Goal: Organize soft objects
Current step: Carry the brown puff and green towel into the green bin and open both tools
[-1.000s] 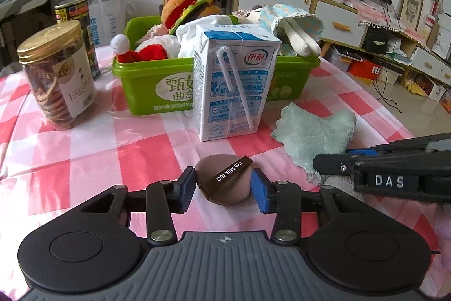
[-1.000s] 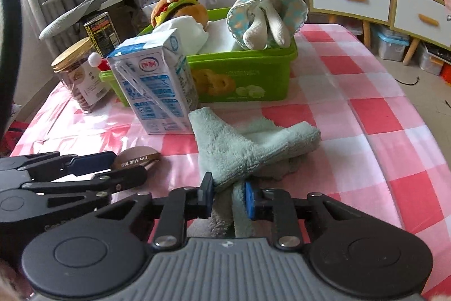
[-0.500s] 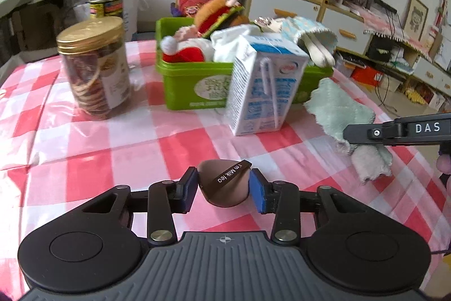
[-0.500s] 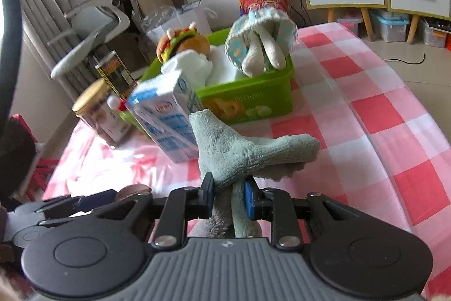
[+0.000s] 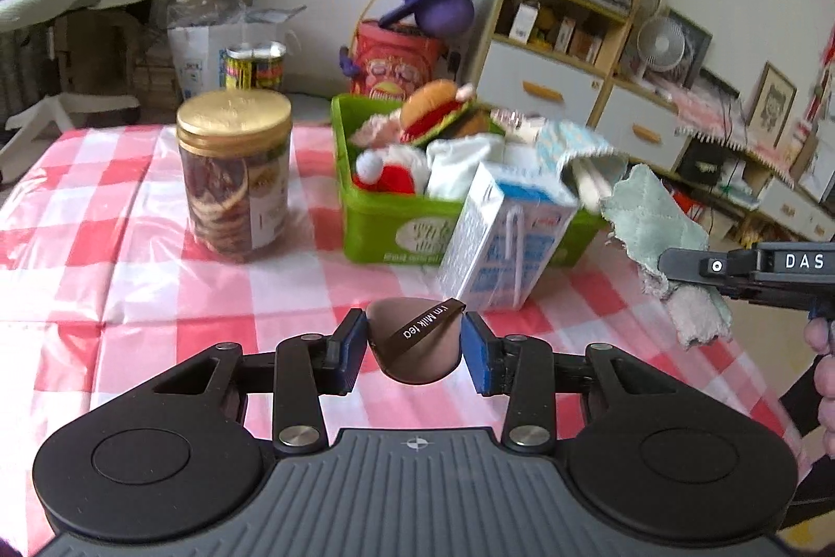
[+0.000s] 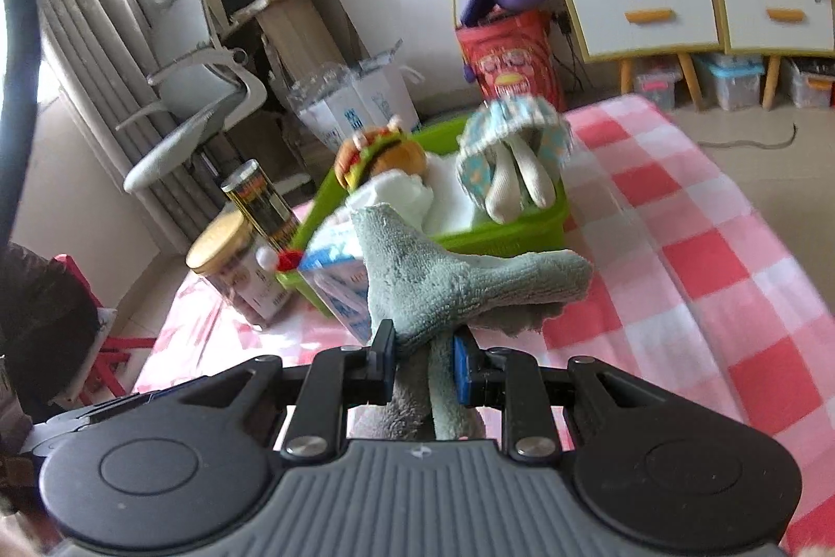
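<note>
My left gripper (image 5: 413, 348) is shut on a brown makeup puff (image 5: 415, 351) with a black ribbon, held above the checked tablecloth (image 5: 104, 254). My right gripper (image 6: 421, 361) is shut on a pale green towel (image 6: 449, 285), lifted clear of the table; the same towel (image 5: 652, 228) hangs at the right in the left wrist view. Behind stands a green basket (image 5: 386, 217) holding a plush burger (image 5: 438, 108), a red and white plush (image 5: 386, 170), white cloth and a blue-patterned soft toy (image 6: 511, 150).
A blue and white milk carton (image 5: 506, 238) stands in front of the basket. Left of it are a gold-lidded cookie jar (image 5: 235, 170) and a tin can (image 5: 253, 66). A hand (image 5: 822, 364) shows at the right edge. Shelves and an office chair stand behind the table.
Both grippers have risen. The puff and the towel have left the tablecloth and hang in the air. The left view has swung so the basket sits further right.
</note>
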Motion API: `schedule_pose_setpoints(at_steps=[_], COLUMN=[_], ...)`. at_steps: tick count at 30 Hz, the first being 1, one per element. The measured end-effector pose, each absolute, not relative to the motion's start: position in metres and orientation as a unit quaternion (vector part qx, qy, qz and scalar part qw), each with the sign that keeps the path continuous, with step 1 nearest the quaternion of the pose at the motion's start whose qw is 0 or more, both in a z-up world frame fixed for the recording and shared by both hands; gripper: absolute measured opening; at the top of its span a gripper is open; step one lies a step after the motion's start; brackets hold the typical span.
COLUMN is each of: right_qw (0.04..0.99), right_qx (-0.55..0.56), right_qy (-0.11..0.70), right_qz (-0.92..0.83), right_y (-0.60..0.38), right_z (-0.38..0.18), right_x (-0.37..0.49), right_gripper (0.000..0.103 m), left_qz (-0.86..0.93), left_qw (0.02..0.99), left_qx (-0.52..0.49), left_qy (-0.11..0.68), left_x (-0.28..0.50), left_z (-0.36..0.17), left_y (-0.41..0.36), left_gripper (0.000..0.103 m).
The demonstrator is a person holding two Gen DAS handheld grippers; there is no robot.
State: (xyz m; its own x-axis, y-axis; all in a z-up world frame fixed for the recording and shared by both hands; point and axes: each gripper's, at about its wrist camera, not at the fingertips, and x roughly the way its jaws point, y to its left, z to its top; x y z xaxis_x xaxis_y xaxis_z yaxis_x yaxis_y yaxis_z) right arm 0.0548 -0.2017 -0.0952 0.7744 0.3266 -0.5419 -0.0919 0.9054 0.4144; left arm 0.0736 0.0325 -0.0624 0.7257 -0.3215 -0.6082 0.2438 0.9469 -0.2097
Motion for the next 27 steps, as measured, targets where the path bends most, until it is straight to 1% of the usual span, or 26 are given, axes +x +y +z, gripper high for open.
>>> schedule_pose_setpoints(at_steps=[11,17,22,27], right_qw=[0.939,0.944,0.947,0.944], right_qx=[0.168,0.182,0.168,0.131], right_qy=[0.277,0.253,0.253,0.283], right_qz=[0.115,0.111,0.107,0.110], right_y=[-0.204,-0.211,-0.208,-0.198], right_z=[-0.064,-0.043,-0.030,-0.041], right_x=[0.056,0.084,0.121,0.158], right_gripper=[0.012,0.012,0.012,0.012], left_qz=[-0.158,-0.168,-0.163,-0.153], left_qw=[0.939,0.946,0.947,0.935], left_qx=[-0.094,-0.071,-0.040,-0.030], left_qy=[0.289,0.269,0.275,0.318], left_x=[0.079,0.109,0.149,0.188], left_z=[-0.024,-0.002,0.000,-0.017], left_y=[0.033,0.015,-0.003,-0.015], left_gripper=[0.040,0.040,0.040,0.040])
